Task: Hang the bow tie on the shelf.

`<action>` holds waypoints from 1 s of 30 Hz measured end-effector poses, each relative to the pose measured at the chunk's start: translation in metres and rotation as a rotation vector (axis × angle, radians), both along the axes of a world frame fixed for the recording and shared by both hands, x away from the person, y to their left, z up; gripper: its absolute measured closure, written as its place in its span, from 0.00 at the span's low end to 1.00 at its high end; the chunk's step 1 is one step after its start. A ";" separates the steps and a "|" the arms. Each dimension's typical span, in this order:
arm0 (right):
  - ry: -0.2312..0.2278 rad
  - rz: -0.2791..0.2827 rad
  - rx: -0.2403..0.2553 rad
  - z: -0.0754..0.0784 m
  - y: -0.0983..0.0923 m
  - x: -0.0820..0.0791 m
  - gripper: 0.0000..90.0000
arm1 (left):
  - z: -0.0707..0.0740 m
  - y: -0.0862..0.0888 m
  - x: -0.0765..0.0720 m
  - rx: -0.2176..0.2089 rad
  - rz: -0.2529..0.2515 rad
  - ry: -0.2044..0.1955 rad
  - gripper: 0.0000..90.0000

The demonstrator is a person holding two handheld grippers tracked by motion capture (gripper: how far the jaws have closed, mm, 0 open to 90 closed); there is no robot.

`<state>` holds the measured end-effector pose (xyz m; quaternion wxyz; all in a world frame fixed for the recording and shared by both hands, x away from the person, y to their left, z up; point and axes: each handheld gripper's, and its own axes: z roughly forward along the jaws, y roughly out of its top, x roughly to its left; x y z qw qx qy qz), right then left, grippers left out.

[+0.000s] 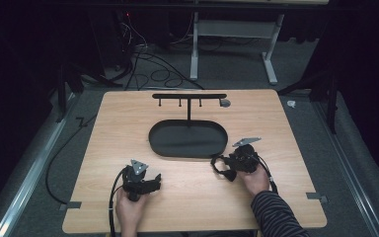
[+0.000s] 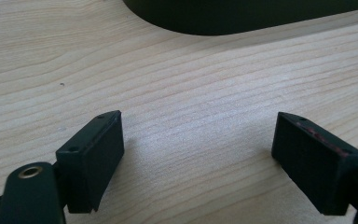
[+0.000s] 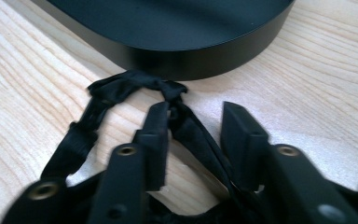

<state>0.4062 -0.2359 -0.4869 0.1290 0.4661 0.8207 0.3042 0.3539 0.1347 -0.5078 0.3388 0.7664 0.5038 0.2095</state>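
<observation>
Dark floor and loose cables surround the worktop (image 1: 128,118) I am working over. My right gripper (image 3: 196,121) sits toward the right edge, just off the tray's (image 1: 187,143) near right rim, its jaws half closed with one side of a black fabric loop (image 3: 121,91) running between them; blur keeps me from saying whether the pads actually press it, so I call it loose for now. That loop lies flat on the wood, its knotted end touching the tray wall. My left gripper (image 2: 198,154) rests near the front edge, left of centre, jaws spread wide over bare wood. Behind the tray, a hook rack (image 1: 189,97) stands upright by the far edge.
</observation>
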 end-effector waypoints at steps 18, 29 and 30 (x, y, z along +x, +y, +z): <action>-0.035 0.006 -0.007 0.008 -0.004 -0.007 0.99 | 0.000 0.000 0.000 0.000 0.000 0.000 0.19; -0.068 0.005 0.028 0.025 -0.014 -0.014 0.99 | 0.000 0.000 0.000 0.000 0.000 0.000 0.19; -0.072 0.002 0.030 0.026 -0.015 -0.014 0.99 | 0.000 0.000 0.000 0.000 0.000 0.000 0.19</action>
